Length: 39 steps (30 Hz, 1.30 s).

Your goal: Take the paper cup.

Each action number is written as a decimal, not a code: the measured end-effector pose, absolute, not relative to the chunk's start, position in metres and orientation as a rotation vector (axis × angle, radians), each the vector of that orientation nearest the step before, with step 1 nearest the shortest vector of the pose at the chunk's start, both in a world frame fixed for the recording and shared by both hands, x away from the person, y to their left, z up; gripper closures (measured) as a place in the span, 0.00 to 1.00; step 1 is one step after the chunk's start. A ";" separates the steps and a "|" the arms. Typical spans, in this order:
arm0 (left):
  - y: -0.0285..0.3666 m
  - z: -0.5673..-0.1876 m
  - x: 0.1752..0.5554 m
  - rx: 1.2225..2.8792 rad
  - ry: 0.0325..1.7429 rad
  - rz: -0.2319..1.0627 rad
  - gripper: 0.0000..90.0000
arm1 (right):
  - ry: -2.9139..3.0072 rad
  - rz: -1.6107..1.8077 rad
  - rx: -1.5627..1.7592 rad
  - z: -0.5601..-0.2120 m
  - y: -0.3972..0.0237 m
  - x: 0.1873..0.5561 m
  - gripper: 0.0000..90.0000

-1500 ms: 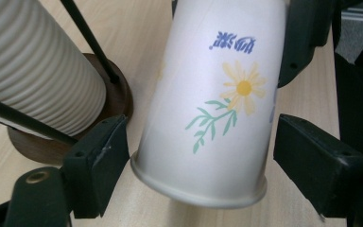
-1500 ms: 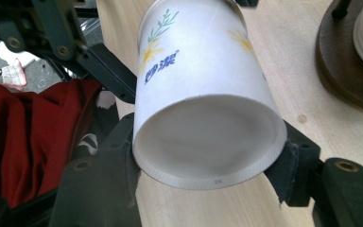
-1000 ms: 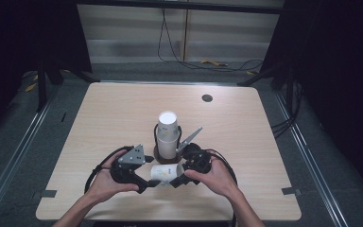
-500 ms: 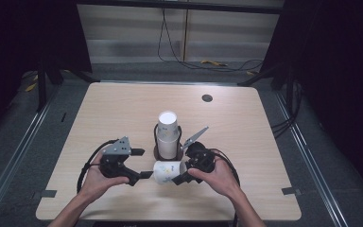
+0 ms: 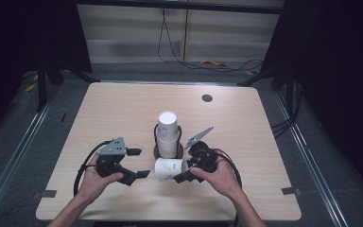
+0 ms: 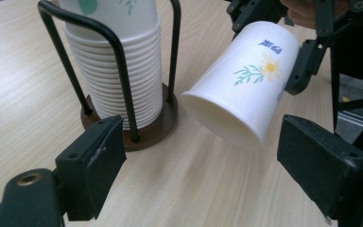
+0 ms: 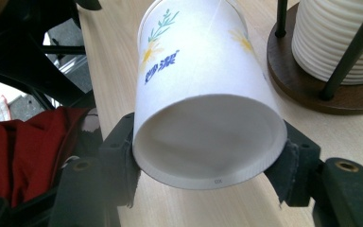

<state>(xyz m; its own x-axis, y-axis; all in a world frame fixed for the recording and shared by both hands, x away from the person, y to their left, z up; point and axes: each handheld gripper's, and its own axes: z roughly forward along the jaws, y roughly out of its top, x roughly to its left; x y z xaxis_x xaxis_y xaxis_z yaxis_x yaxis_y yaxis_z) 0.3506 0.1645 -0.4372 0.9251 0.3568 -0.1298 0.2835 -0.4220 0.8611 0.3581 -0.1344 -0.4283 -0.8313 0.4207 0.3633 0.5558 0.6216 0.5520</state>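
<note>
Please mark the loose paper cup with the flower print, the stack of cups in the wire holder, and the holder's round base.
White flower-print paper cup (image 6: 246, 90), left gripper view, on its side wall.
Stack of white paper cups (image 6: 118, 71), left gripper view, on its ribbed rims.
Dark brown round holder base (image 7: 302, 90), right gripper view, on its top surface.
</note>
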 end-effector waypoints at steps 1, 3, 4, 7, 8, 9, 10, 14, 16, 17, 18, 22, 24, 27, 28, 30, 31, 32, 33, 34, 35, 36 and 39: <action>0.164 -0.439 0.351 2.025 0.464 0.089 0.18 | -2.648 -1.004 -0.808 -0.428 -0.134 0.358 0.41; 0.164 -0.440 0.351 2.025 0.465 0.079 0.18 | -2.648 -1.014 -0.810 -0.429 -0.135 0.359 0.41; 0.164 -0.440 0.351 2.023 0.464 0.081 0.18 | -2.648 -1.014 -0.810 -0.429 -0.135 0.359 0.41; 0.164 -0.440 0.351 2.018 0.461 0.093 0.18 | -2.642 -1.027 -0.819 -0.430 -0.136 0.359 0.41; 0.164 -0.440 0.351 2.014 0.461 0.092 0.18 | -2.642 -1.036 -0.819 -0.430 -0.137 0.359 0.41; 0.164 -0.440 0.351 2.010 0.463 0.085 0.18 | -2.643 -1.045 -0.822 -0.429 -0.138 0.359 0.41; 0.165 -0.441 0.351 2.003 0.468 0.080 0.18 | -2.643 -1.055 -0.821 -0.429 -0.139 0.359 0.41; 0.164 -0.442 0.351 1.987 0.448 0.057 0.18 | -2.625 -1.099 -0.822 -0.427 -0.142 0.359 0.41; 0.163 -0.442 0.350 1.996 0.445 0.064 0.18 | -2.626 -1.114 -0.826 -0.427 -0.143 0.358 0.41; 0.163 -0.442 0.350 1.995 0.444 0.062 0.18 | -2.630 -1.121 -0.821 -0.426 -0.144 0.359 0.41; 0.163 -0.442 0.350 1.990 0.447 0.057 0.18 | -2.618 -1.139 -0.824 -0.426 -0.145 0.359 0.41; 0.163 -0.441 0.351 1.973 0.461 0.064 0.18 | -2.611 -1.169 -0.820 -0.425 -0.147 0.359 0.41; 0.164 -0.440 0.351 1.959 0.461 0.057 0.18 | -2.603 -1.199 -0.814 -0.425 -0.148 0.359 0.41; 0.164 -0.439 0.351 1.951 0.463 0.049 0.17 | -2.587 -1.231 -0.806 -0.424 -0.150 0.359 0.41; 0.164 -0.439 0.350 1.949 0.465 0.047 0.17 | -2.582 -1.242 -0.804 -0.424 -0.150 0.359 0.41; 0.163 -0.439 0.350 1.949 0.468 0.045 0.17 | -2.575 -1.260 -0.800 -0.424 -0.150 0.359 0.41; 0.162 -0.439 0.350 1.943 0.468 0.037 0.17 | -2.574 -1.275 -0.792 -0.424 -0.150 0.359 0.41; 0.162 -0.439 0.350 1.940 0.460 0.035 0.17 | -2.567 -1.284 -0.787 -0.423 -0.151 0.359 0.41; 0.162 -0.438 0.349 1.940 0.457 0.039 0.17 | -2.564 -1.290 -0.783 -0.423 -0.151 0.359 0.41; 0.162 -0.438 0.349 1.938 0.457 0.044 0.17 | -2.563 -1.298 -0.779 -0.422 -0.151 0.359 0.41; 0.161 -0.437 0.348 1.935 0.453 0.045 0.17 | -2.556 -1.309 -0.774 -0.422 -0.152 0.359 0.41; 0.161 -0.437 0.348 1.935 0.448 0.047 0.17 | -2.551 -1.317 -0.770 -0.422 -0.152 0.359 0.41; 0.159 -0.437 0.347 1.931 0.445 0.043 0.17 | -2.541 -1.337 -0.761 -0.422 -0.153 0.358 0.41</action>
